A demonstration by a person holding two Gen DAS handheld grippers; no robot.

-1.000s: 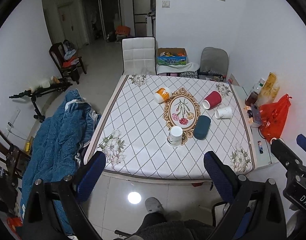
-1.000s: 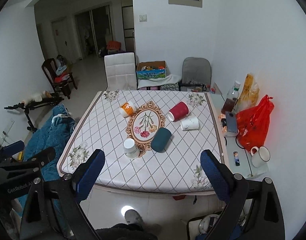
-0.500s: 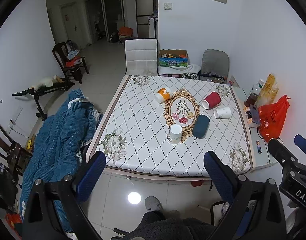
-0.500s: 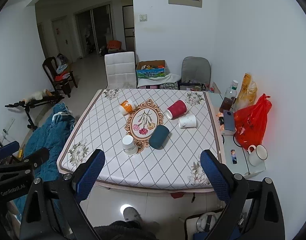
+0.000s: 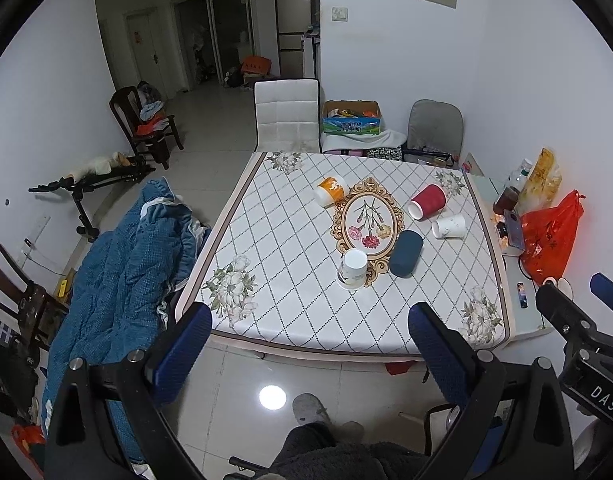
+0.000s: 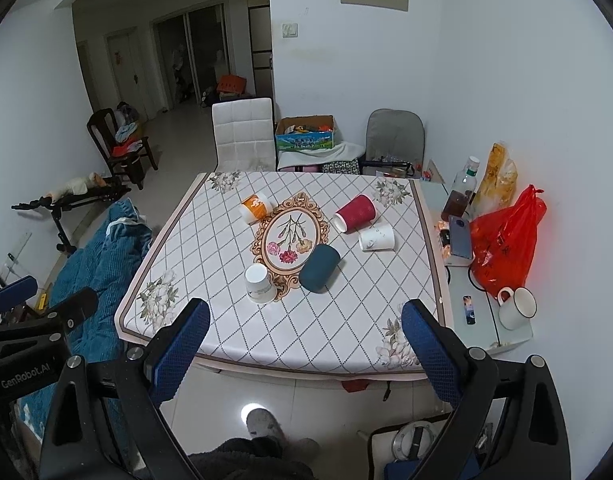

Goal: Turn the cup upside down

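Awaiting approach: left gripper (image 5: 306, 344) and right gripper (image 6: 304, 334) both spread, empty, well short of the table (image 6: 346, 344); white cup (image 6: 258, 283) already inverted near the front; teal cup (image 6: 319, 268) lying sideways likely next.

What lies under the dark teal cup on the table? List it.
The dark teal cup lies on its side on the checked tablecloth, its end overlapping the gold floral medallion's frame. Whatever print sits directly beneath it is covered.

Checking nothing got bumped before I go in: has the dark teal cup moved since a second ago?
No. The dark teal cup still lies on its side against the lower right rim of the oval floral motif; only the cameras shifted.
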